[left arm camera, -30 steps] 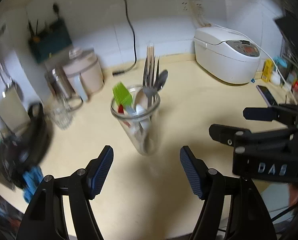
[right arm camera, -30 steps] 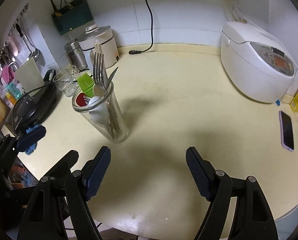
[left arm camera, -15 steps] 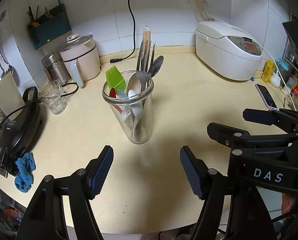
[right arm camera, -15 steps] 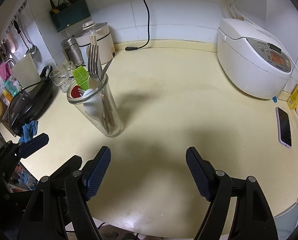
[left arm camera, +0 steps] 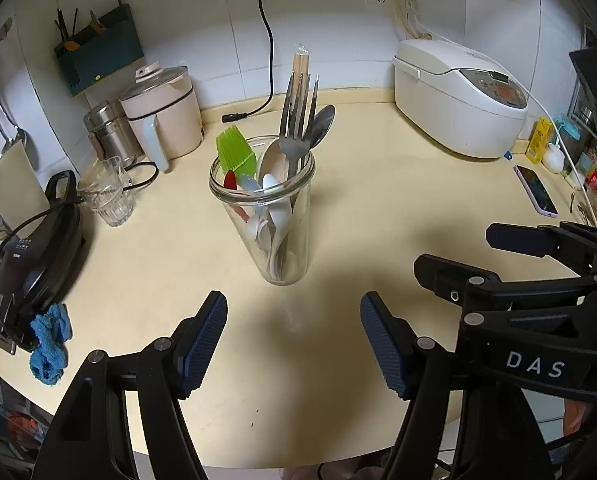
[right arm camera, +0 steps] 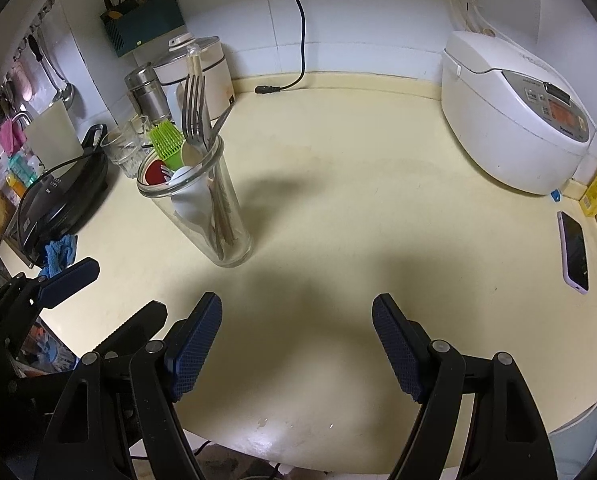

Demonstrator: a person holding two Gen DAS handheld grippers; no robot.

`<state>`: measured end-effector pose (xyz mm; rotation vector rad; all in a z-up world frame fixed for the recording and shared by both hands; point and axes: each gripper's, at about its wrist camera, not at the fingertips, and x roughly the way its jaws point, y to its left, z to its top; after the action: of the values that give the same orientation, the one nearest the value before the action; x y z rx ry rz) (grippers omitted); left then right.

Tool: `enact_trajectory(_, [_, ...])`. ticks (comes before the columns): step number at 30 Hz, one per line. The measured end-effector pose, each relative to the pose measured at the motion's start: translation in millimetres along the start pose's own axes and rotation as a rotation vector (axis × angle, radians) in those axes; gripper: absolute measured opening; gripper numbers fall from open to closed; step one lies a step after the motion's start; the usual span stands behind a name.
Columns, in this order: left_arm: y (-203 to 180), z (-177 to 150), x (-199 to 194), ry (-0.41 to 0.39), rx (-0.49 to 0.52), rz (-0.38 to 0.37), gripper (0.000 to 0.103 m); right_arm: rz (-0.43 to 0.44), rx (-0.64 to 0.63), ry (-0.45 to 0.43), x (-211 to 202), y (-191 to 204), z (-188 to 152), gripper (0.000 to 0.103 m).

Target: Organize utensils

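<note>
A clear glass jar point(left arm camera: 274, 236) stands upright on the cream counter and also shows in the right wrist view point(right arm camera: 214, 220). It holds metal forks point(left arm camera: 296, 120), a metal spoon point(left arm camera: 322, 122), a green silicone brush point(left arm camera: 236, 152), white plastic spoons and wrapped chopsticks. My left gripper point(left arm camera: 292, 338) is open and empty, just in front of the jar. My right gripper point(right arm camera: 296, 344) is open and empty, to the right of the jar and nearer the counter's front edge.
A white rice cooker point(left arm camera: 458, 100) stands at the back right, a phone point(left arm camera: 536, 196) lies near the right edge. At the left are a pink kettle point(left arm camera: 162, 116), a steel canister, a drinking glass point(left arm camera: 106, 196), a black grill pan point(left arm camera: 30, 256) and a blue cloth point(left arm camera: 50, 344).
Both grippers have pulled back and up from the jar, so it looks smaller and farther. Both stay open and empty.
</note>
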<state>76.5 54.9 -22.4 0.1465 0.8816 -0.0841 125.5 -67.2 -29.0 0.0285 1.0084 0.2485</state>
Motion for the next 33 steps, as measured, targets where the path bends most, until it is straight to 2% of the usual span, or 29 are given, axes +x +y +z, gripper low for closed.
enact_trajectory(25, [1.3,-4.4,5.0,0.014,-0.008,-0.005,0.073,0.008,-0.003,0.025,8.4,3.6,-0.4,0.078])
enact_trajectory(33, [3.0,-6.6,9.3,0.022,0.003,0.024,0.073,0.011,-0.012,0.028,9.0,3.3,-0.3,0.078])
